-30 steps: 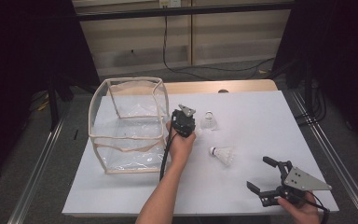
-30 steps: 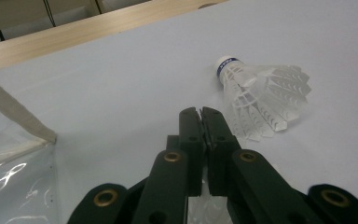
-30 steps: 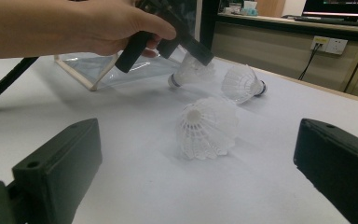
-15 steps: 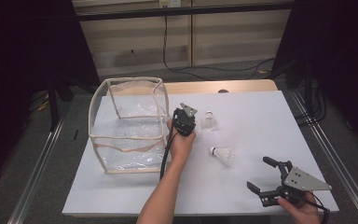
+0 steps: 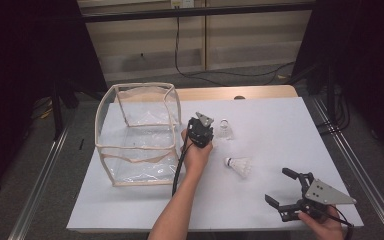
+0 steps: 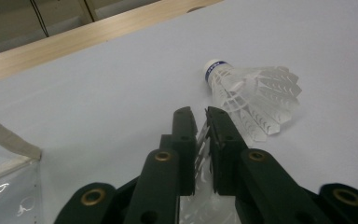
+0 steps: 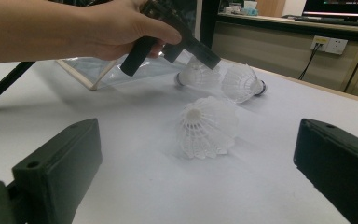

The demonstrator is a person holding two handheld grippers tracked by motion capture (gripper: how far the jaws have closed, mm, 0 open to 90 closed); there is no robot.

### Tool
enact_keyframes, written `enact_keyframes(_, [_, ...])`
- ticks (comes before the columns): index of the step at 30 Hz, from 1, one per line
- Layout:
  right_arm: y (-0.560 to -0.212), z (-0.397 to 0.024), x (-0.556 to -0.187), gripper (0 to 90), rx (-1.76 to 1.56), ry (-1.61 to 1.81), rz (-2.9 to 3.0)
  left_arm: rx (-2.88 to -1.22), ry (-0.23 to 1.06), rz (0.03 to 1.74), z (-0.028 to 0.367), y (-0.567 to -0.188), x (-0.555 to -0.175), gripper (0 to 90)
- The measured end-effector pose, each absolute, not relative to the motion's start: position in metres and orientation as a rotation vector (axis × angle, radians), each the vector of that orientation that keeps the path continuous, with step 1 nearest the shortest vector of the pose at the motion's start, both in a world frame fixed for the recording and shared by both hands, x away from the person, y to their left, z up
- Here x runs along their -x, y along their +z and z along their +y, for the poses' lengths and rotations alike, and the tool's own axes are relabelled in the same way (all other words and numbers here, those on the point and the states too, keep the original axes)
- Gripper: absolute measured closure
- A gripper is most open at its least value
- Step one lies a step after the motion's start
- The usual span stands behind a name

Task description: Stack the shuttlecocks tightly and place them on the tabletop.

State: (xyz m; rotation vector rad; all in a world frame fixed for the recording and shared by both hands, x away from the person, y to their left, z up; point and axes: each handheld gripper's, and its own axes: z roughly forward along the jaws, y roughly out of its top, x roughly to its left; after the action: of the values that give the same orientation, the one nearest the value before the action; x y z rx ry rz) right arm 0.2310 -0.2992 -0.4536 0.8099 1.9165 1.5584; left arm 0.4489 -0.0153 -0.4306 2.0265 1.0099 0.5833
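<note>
My left gripper (image 5: 211,137) (image 6: 200,114) sits beside the clear bag, tilted down at the white table. A white shuttlecock (image 6: 202,140) (image 7: 193,74) is pinched by its feather skirt between the nearly closed jaws, which have just been opening a little. A second shuttlecock (image 5: 224,131) (image 6: 254,95) (image 7: 242,83) lies just beyond the jaws, cork with a blue band toward the far edge. A third shuttlecock (image 5: 239,166) (image 7: 207,127) lies nearer the front. My right gripper (image 5: 281,186) (image 7: 198,154) stands open at the front right, aimed at that third one and apart from it.
A clear plastic bag with beige trim (image 5: 140,86) stands open on the left of the white table (image 5: 280,120). A wooden strip (image 5: 260,92) runs along the far edge. Metal rails flank the table, and cables lie on the floor behind it.
</note>
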Motion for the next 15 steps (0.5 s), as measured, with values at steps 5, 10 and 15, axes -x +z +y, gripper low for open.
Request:
enact_keyframes(5, [-0.4536, -0.2986, -0.231, 0.3, -0.81, 1.558, 1.918, -2.01, 0.548, 1.021, -0.0159, -0.4333, -0.4473, 77.7])
enact_keyframes(10, [-0.4537, -0.2984, -0.231, 0.3, -0.81, 1.557, 1.92, -2.003, 0.538, 1.029, -0.0165, -0.4338, -0.4473, 77.5])
enact_keyframes(15, [-0.4538, -0.2984, -0.2313, 0.3, -0.81, 1.554, 1.922, -1.986, 0.539, 1.038, -0.0187, -0.4327, -0.447, 76.9])
